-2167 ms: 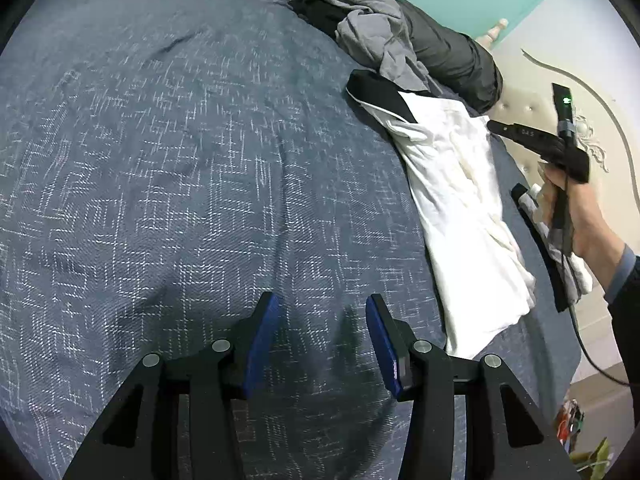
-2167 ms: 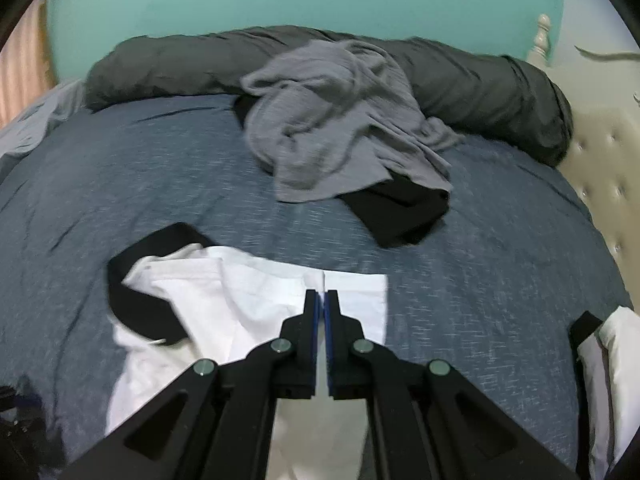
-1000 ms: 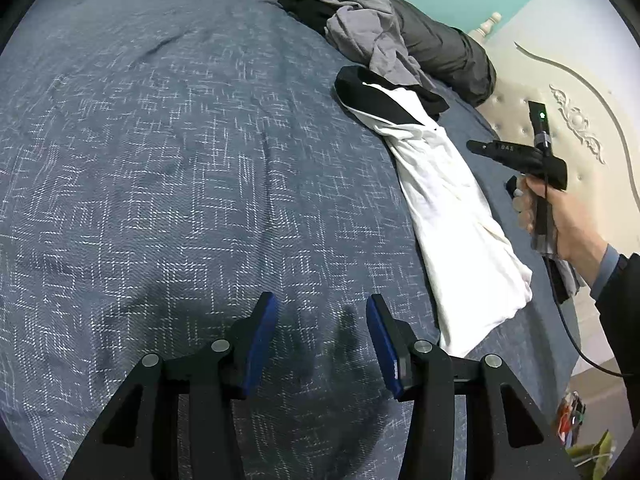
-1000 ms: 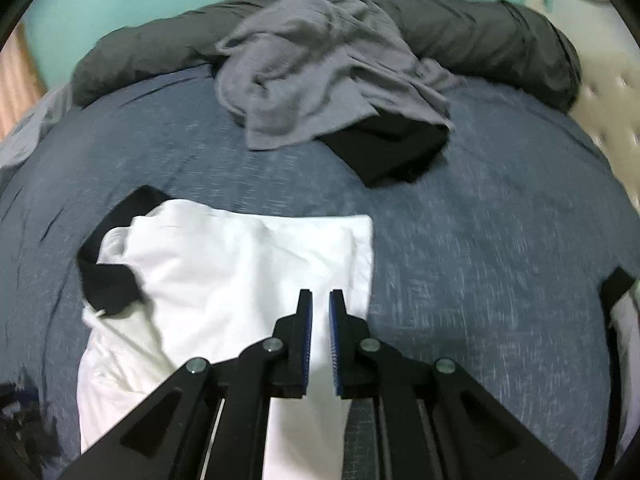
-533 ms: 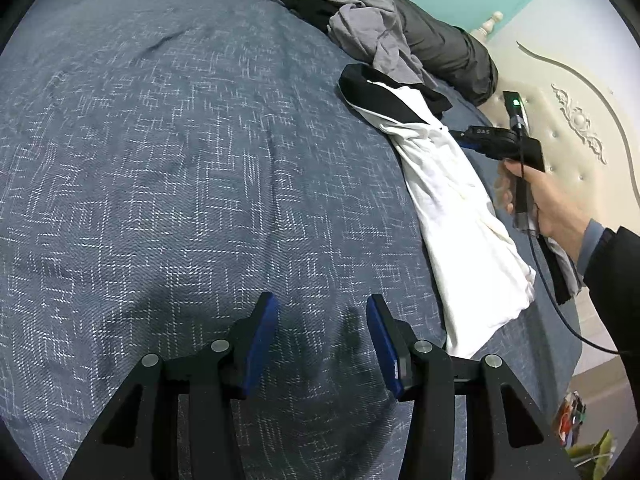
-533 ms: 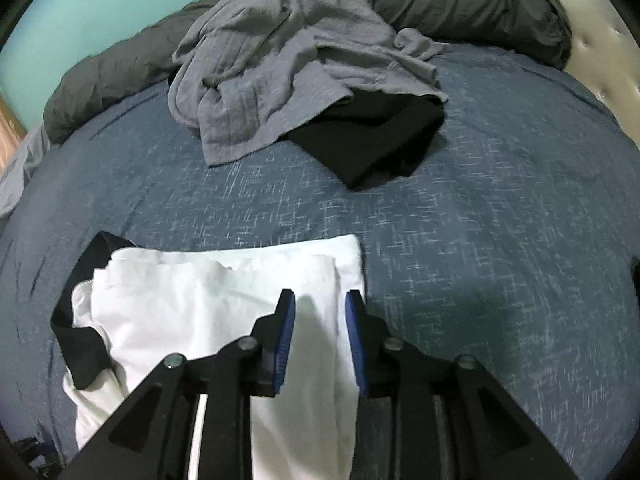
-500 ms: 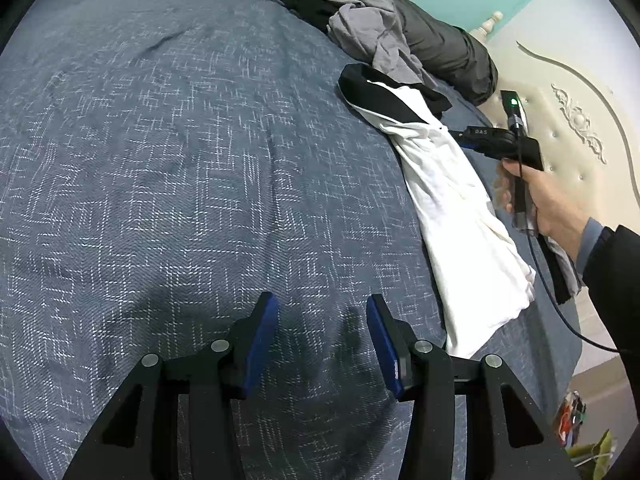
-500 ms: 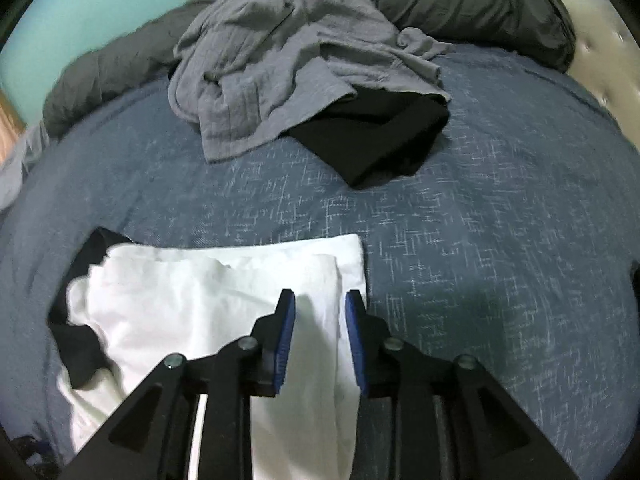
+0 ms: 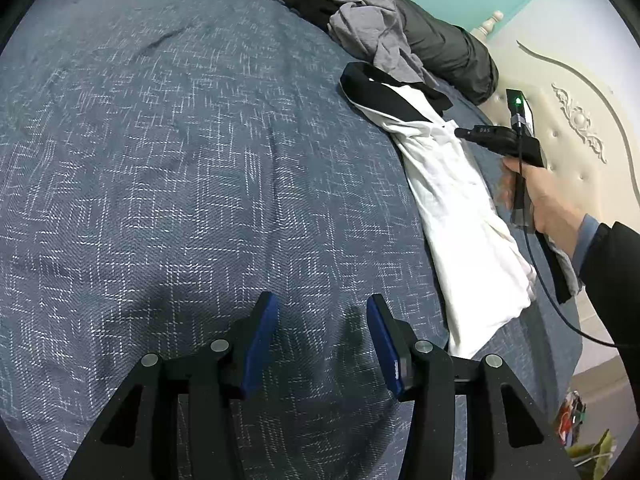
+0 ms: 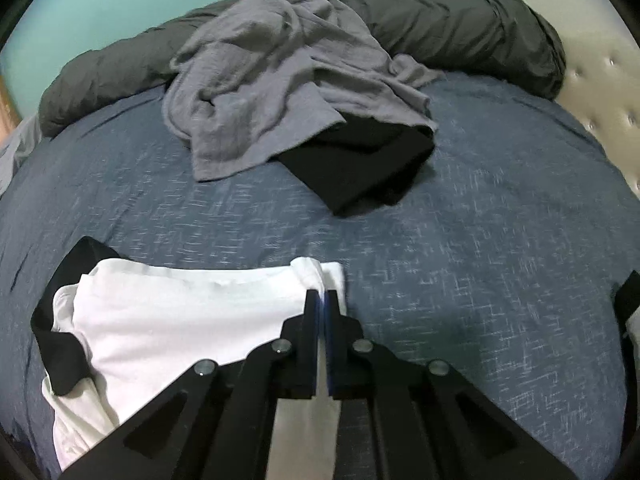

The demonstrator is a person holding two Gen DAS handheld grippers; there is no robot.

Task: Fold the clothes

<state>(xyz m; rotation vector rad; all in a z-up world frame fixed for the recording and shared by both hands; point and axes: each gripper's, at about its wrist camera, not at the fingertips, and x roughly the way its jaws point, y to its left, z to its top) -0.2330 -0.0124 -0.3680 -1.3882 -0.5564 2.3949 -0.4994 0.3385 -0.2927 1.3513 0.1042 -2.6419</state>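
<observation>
A white shirt (image 10: 180,320) with a black collar lies half folded on the blue bedspread (image 9: 180,160). My right gripper (image 10: 322,294) has its jaws shut on the shirt's far right corner, and the cloth bunches up at the fingertips. In the left wrist view the white shirt (image 9: 460,208) runs along the bed's right side, and a person's hand (image 9: 540,196) holds the right gripper (image 9: 458,133) at its upper end. My left gripper (image 9: 320,308) hovers open over bare bedspread, left of the shirt, with nothing between its fingers.
A crumpled grey garment (image 10: 280,80) lies over a black one (image 10: 360,168) further up the bed. Behind them runs a rolled dark grey duvet (image 10: 460,28). A cream tufted headboard (image 9: 580,128) bounds the right side. Another black-and-white piece (image 10: 630,304) shows at the right edge.
The right gripper moved forward along the shirt, opened over its far corner, then shut on it. The left gripper stayed where it was, open.
</observation>
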